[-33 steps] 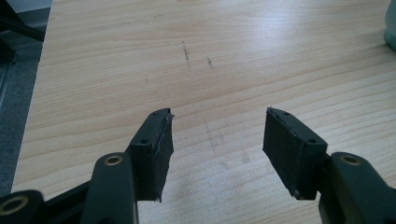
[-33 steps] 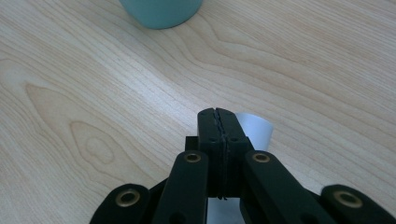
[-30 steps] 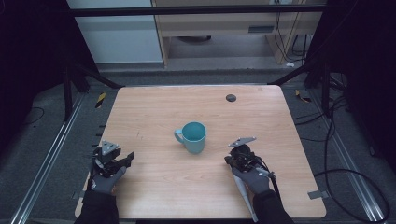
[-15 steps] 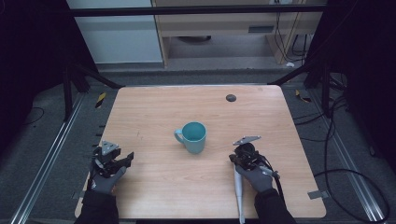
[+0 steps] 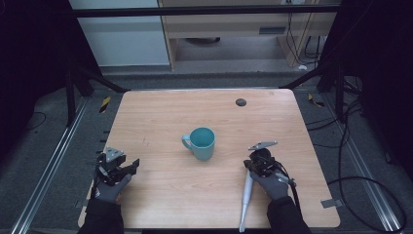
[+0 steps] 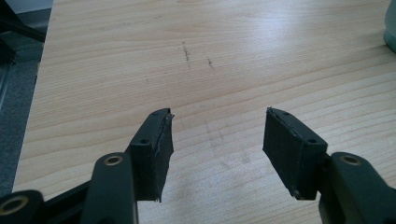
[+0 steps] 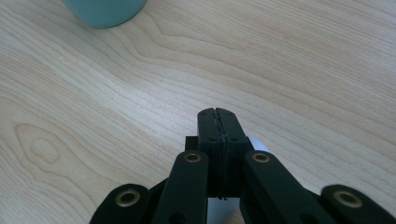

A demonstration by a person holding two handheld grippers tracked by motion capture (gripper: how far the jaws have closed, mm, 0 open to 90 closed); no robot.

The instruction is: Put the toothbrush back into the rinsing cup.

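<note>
teal mug (image 5: 203, 142) sits mid-frame on the worktop (image 5: 160, 112), handle toward left. right hand-held gripper (image 5: 249, 164) at lower right is nearer, jaws pressed together w/ a white stick (image 5: 246, 199) lying under it. left hand-held gripper (image 6: 217, 140) at lower left gapes wide, holding nothing.

Your table (image 6: 116, 56) is pale grained wood with a soft sheen and a few scuffs, the teal mug (image 5: 202, 142) looks smooth and glazed, and both claws' jaws are matt black plastic with brass-looking rivets.
</note>
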